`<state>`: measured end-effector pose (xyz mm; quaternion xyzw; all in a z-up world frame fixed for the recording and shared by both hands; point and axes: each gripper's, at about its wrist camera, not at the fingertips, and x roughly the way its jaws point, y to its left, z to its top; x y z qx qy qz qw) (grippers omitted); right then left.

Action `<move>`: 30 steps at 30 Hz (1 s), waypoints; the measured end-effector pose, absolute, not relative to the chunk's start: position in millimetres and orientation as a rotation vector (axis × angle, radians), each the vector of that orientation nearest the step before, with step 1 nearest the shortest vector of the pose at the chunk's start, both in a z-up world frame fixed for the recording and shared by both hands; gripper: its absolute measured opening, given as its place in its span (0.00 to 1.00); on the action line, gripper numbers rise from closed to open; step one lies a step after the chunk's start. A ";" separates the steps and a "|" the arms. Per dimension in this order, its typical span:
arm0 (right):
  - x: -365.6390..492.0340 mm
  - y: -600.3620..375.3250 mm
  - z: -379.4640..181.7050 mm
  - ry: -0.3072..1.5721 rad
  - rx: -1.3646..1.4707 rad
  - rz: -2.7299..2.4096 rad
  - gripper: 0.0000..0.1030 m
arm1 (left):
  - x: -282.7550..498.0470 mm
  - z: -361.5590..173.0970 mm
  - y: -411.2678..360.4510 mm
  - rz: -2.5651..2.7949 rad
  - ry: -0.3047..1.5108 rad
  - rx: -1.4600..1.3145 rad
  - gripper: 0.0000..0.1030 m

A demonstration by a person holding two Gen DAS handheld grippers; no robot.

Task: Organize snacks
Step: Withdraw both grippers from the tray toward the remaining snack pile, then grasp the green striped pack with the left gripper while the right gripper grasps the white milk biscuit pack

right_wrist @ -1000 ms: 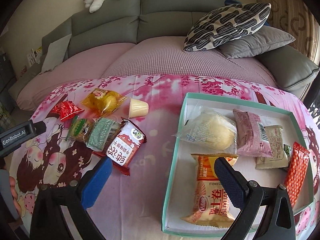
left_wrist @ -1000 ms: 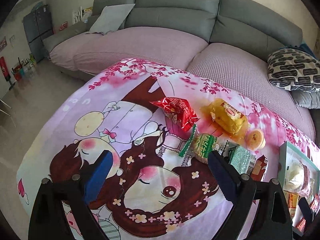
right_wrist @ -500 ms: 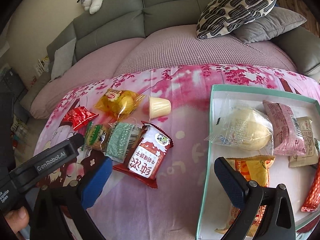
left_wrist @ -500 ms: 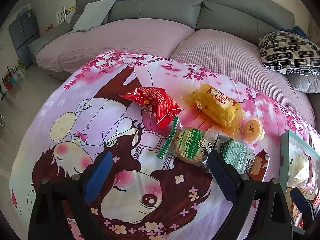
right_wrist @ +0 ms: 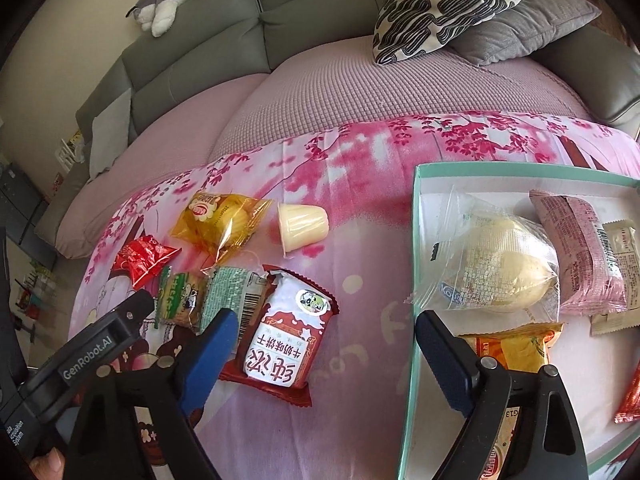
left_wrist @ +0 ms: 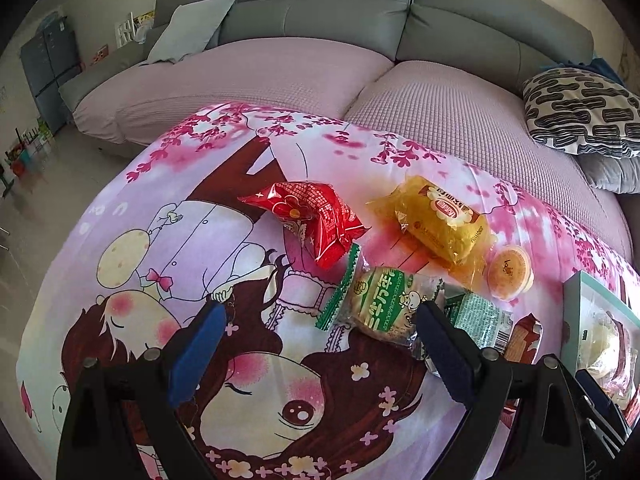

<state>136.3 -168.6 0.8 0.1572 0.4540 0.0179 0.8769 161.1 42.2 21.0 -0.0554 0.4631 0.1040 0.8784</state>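
Observation:
Loose snacks lie on a pink cartoon cloth: a red foil pack (left_wrist: 312, 216) (right_wrist: 142, 258), a yellow cake pack (left_wrist: 440, 218) (right_wrist: 218, 222), a jelly cup (left_wrist: 511, 271) (right_wrist: 302, 226), a green biscuit pack (left_wrist: 384, 304) (right_wrist: 180, 296), a pale green pack (left_wrist: 476, 316) (right_wrist: 230, 294) and a red-white cookie pack (right_wrist: 286, 340). A teal-rimmed box (right_wrist: 418, 208) at the right holds several snacks. My left gripper (left_wrist: 316, 354) is open and empty, just short of the green biscuit pack. My right gripper (right_wrist: 322, 362) is open and empty, over the cookie pack and the box's left rim.
A grey sofa with pink covers (left_wrist: 280, 76) runs behind the cloth. A patterned cushion (right_wrist: 452, 4) and a grey cushion (right_wrist: 524, 26) lie at the right. A plush toy (right_wrist: 172, 0) sits on the sofa back. The left gripper's body (right_wrist: 84, 356) shows at the lower left.
Both grippers have moved forward toward the loose snacks. The right one has also swung left, away from the box. Both stay open and empty.

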 end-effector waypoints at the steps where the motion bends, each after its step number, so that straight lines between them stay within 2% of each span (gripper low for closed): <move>1: 137.0 -169.0 0.9 0.948 0.330 0.036 0.89 | 161.1 20.8 42.0 0.216 0.966 -0.115 0.93; 7: 134.4 -175.8 7.1 0.933 0.348 0.040 0.81 | 161.9 19.4 40.2 0.209 0.970 -0.114 0.93; 15: 131.5 -158.4 27.2 0.879 0.298 0.095 0.78 | 161.4 19.8 43.9 0.207 0.967 -0.131 0.93; 20: 137.2 -151.1 16.3 0.915 0.299 0.113 0.69 | 161.7 18.9 47.9 0.215 0.969 -0.142 0.93; 30: 148.7 -144.5 -10.4 0.990 0.309 0.120 0.62 | 163.4 18.2 42.7 0.186 0.970 -0.137 0.93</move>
